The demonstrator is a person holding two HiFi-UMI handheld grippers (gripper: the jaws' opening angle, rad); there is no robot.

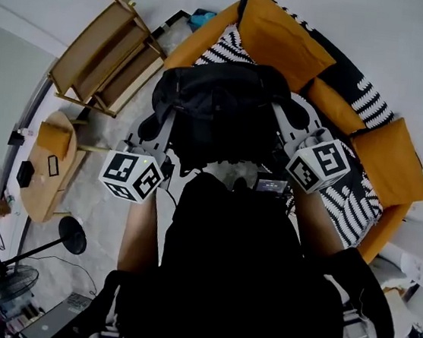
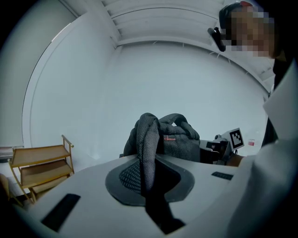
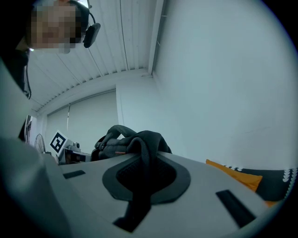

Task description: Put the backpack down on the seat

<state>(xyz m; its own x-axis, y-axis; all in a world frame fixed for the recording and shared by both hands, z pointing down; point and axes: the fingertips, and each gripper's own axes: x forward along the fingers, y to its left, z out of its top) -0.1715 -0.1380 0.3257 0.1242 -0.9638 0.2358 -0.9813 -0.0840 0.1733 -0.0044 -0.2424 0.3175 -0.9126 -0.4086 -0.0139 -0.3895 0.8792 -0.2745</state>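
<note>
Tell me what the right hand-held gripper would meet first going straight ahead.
Past the backpack strap that the right hand-held gripper clamps, probably the white wall; the orange sofa lies lower, to its right. Depth is unclear.

No readable words or numbers anywhere.
Backpack [image 2: 179,142]: small red logo on dark fabric, left gripper view; lettering too small to read.
Left cube [image 1: 130,177], right cube [image 1: 319,164]: black-and-white square code patterns on faces, no letters or digits.
Round wooden table [image 1: 43,199]: small items on top, any print too small to make out.
</note>
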